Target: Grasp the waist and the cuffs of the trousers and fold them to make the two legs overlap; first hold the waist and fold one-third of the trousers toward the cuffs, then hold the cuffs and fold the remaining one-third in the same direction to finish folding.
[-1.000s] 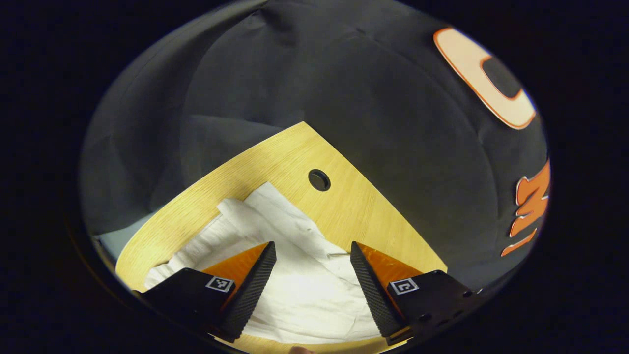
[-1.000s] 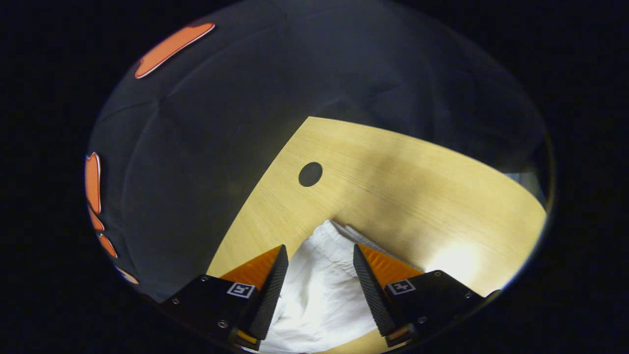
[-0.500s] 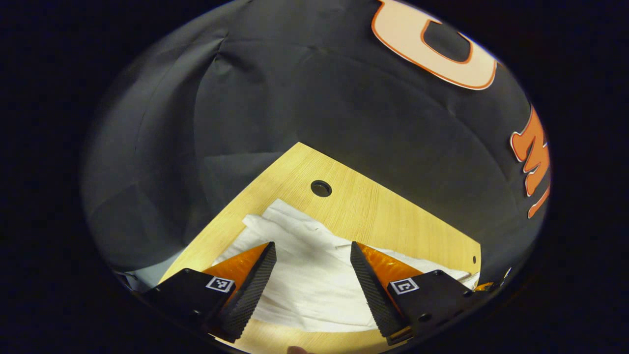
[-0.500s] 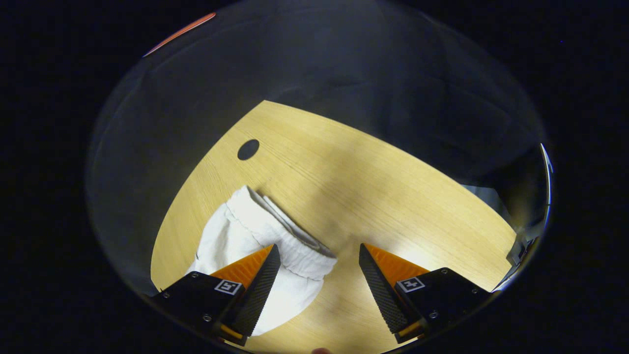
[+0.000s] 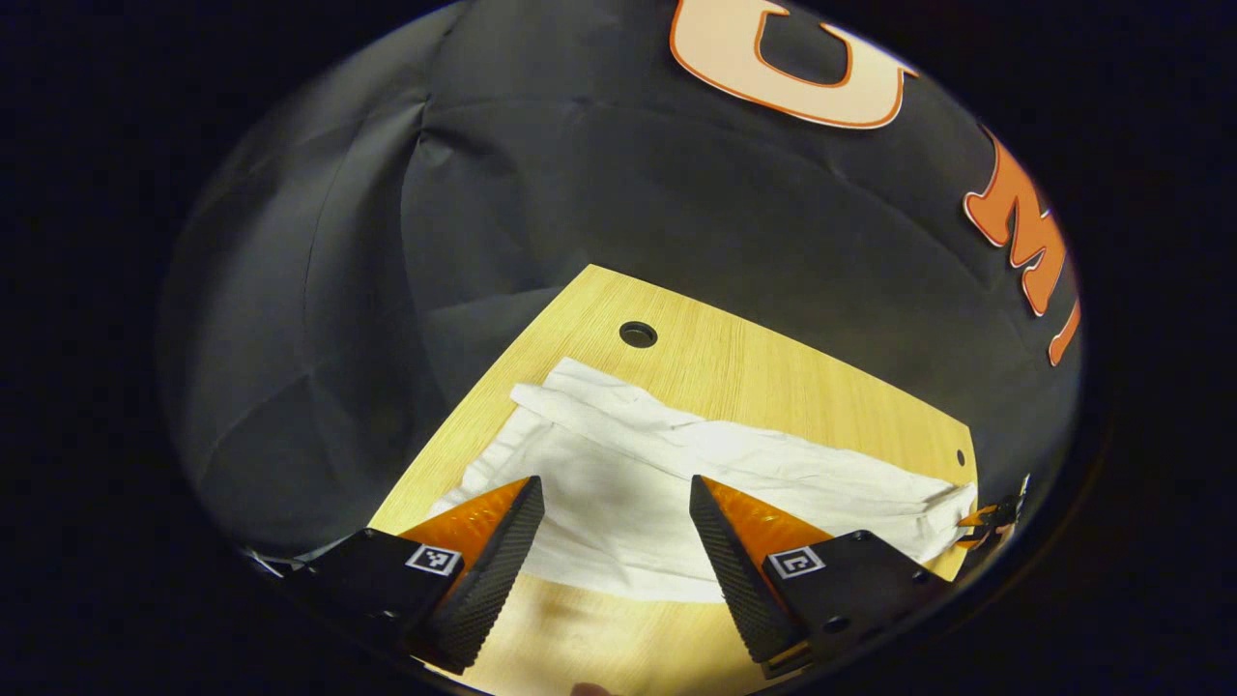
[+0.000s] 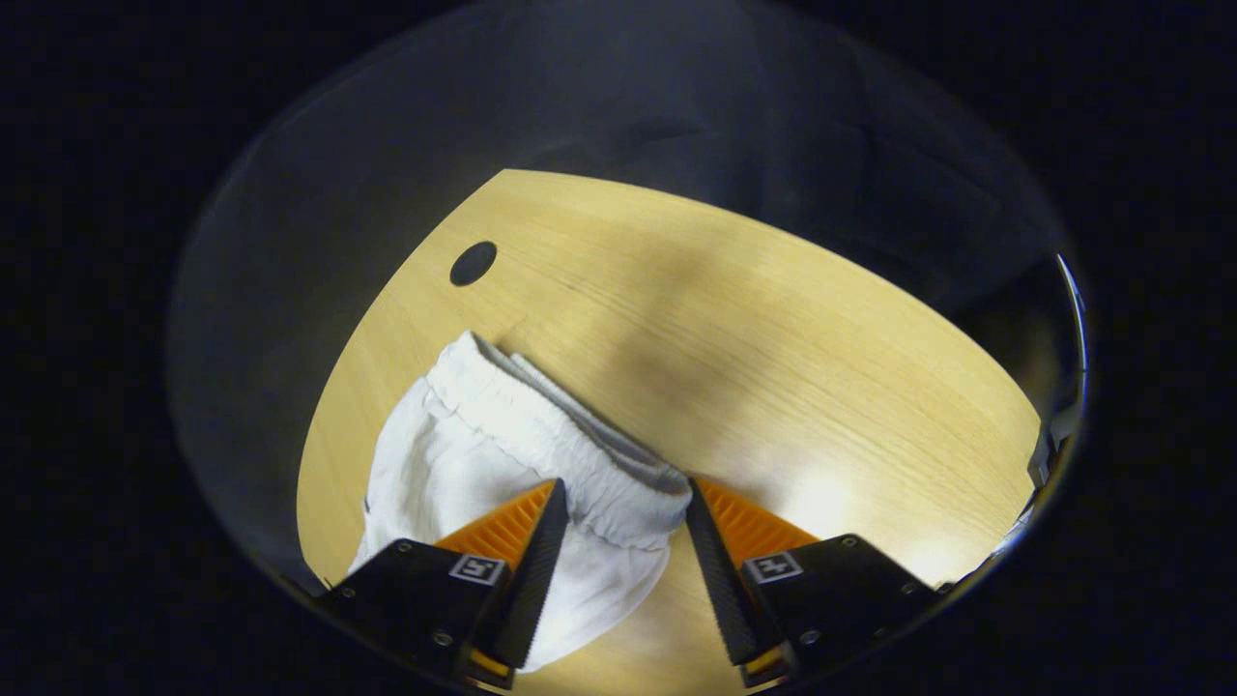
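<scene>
Trousers (image 6: 454, 464) waistband between right jaws

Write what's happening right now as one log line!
trousers: flat on table | left gripper: open over legs | right gripper: open around waistband corner | fold: not started

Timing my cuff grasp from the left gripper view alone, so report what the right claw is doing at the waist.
Observer: The right claw is open, with the near corner of the waistband lying between its fingers.
Operator: Confirm whether it has a grip.
Observer: No grip yet; the jaws stand wide and do not press on the cloth.
Operator: Describe how the waist lies.
Observer: The gathered waistband lies on the table, one layer on top of the other.
Operator: Give me a landmark.
Observer: A round hole in the table sits just beyond the waistband's far end.
</scene>
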### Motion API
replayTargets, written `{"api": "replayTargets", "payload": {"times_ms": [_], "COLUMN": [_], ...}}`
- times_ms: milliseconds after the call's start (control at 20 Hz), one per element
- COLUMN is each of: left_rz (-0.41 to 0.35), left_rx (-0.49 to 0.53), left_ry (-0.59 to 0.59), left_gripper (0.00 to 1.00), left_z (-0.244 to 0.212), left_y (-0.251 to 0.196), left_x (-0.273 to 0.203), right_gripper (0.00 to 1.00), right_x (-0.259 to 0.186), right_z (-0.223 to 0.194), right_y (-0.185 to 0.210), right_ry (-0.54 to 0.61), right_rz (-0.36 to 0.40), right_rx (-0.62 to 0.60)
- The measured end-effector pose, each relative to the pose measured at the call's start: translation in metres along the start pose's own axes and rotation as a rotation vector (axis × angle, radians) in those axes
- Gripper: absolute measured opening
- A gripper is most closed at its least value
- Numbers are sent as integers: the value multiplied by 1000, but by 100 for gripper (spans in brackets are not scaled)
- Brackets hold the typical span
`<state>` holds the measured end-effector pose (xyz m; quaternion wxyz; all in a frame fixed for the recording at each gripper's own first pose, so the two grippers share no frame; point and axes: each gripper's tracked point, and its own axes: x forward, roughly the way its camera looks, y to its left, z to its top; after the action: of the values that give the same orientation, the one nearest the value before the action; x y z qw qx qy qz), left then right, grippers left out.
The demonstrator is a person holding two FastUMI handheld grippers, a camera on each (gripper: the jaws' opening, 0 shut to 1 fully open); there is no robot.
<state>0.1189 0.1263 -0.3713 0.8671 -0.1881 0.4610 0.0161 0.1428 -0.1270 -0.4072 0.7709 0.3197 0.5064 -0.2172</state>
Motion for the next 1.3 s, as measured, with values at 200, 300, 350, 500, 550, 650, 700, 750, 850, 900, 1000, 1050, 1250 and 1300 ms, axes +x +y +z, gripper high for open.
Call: {"api": "replayTargets", "payload": {"times_ms": [200, 300, 350, 500, 550, 650, 700, 750, 850, 900, 1000, 1050, 1250, 1300], "left_rz": [-26, -30, -26, -34, -48, -63, -69, -75, -87, -93, -104, -106, -118, -118], "left_rx": [-49, -36, -24, -15, -21, -22, -18, -15, -6, -2, 3, 0, -24, -31], "left_ry": [4, 7, 6, 4, 5, 9, 10, 14, 17, 16, 10, 11, 18, 19], "left_gripper": [100, 99, 99, 99, 99, 99, 99, 99, 99, 99, 99, 99, 99, 99], "left_z": [-12, -12, -10, -8, -9, -14, -14, -15, -15, -16, -15, -15, -14, -16], "left_y": [2, 1, 0, -2, -3, -1, -2, -3, -4, -5, -6, -6, -7, -7], "left_x": [-3, 1, 0, -4, -4, -5, -5, -5, -6, -6, -7, -7, -6, -5], "right_gripper": [17, 9, 6, 6, 6, 6, 6, 6, 6, 6, 6, 6, 6, 6], "right_x": [-4, -8, -13, -46, -55, -78, -86, -92, -105, -111, -122, -128, -165, -174], "right_z": [-4, -2, 1, 6, 8, 7, 8, 9, 9, 9, 1, 4, 11, 13], "right_y": [1, 2, 3, 20, 29, 43, 49, 61, 74, 83, 97, 101, 111, 112], "right_ry": [-11, -28, -53, -109, -126, -155, -170, -190, -231, -250, -275, -289, -325, -329], "right_rz": [96, 135, 150, 215, 248, 293, 310, 323, 334, 341, 360, 369, 413, 423], "right_rx": [94, 116, 101, 65, 60, 20, -9, -47, -120, -153, -206, -225, -302, -320]}}
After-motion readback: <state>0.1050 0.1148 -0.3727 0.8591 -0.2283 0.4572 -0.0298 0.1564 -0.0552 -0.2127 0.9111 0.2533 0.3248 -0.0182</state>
